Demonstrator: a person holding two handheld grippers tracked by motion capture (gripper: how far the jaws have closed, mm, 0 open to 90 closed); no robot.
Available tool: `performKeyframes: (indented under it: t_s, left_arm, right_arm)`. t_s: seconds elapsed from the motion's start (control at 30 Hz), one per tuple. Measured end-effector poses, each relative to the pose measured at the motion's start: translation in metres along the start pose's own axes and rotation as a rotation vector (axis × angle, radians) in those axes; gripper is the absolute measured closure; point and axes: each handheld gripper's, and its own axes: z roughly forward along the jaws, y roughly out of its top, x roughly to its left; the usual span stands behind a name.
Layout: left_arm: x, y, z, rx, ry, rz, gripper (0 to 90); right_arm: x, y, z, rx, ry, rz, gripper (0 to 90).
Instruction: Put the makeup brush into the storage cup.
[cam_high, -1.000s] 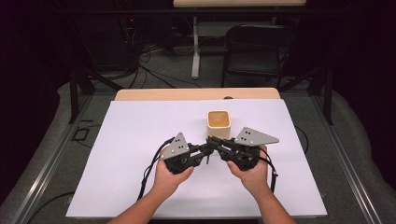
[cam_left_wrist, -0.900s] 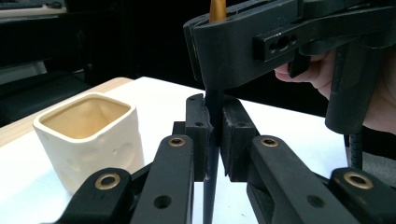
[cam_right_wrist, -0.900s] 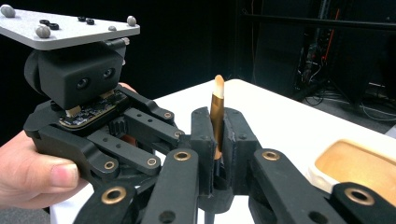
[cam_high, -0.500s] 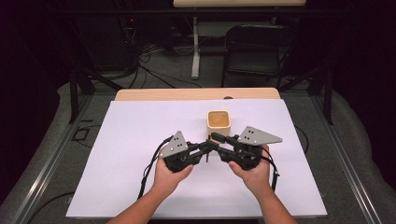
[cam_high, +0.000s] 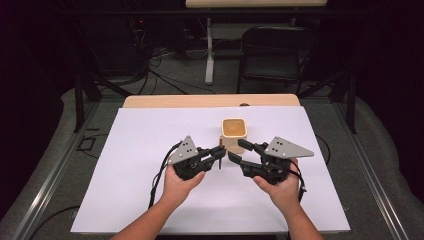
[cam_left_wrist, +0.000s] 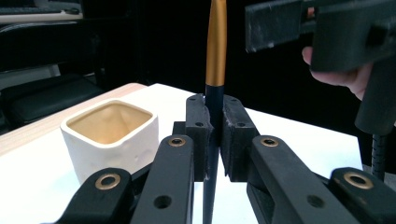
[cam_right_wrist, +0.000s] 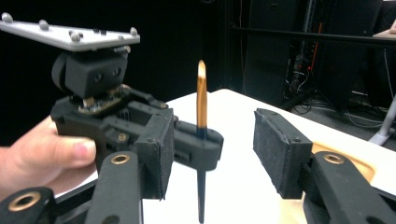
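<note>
Here the left tool (cam_high: 218, 155) is clenched on a pen (cam_left_wrist: 215, 56) with a gold upper half and dark lower half, held upright near the middle of the table (cam_high: 150, 130), just beside a square cream ceramic cup (cam_high: 233, 134) on its far side. The right tool (cam_high: 238, 151), whose jaws have just been opening, stands released, pads either side of the pen without touching

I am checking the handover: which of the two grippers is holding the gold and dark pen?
The left gripper: its jaws are shut on the pen, held upright. The right gripper has just been opening, its pads apart and off the pen.
</note>
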Motion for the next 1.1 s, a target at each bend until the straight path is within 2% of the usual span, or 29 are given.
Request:
performKeyframes:
  t_s: [0.23,0.47,0.63,0.87,1.1]
  left_arm:
    - [0.002,0.013,-0.002,-0.010,0.011,0.018,83.0]
    - [0.005,0.022,-0.001,-0.017,0.019,0.016,82.9]
    - [0.008,0.029,0.000,-0.025,0.027,0.000,82.9]
    - [0.008,0.040,0.005,-0.017,0.029,0.025,82.9]
    - [0.008,0.048,0.010,-0.020,0.026,0.029,82.9]
  right_arm:
    - [-0.006,-0.012,-0.008,0.042,-0.056,-0.015,44.0]
    - [-0.011,-0.025,-0.016,0.080,-0.107,-0.020,42.7]
    - [-0.012,-0.029,-0.019,0.086,-0.122,-0.022,40.9]
    - [-0.012,-0.032,-0.021,0.083,-0.133,-0.021,40.8]
    - [-0.012,-0.032,-0.021,0.071,-0.136,-0.007,40.9]
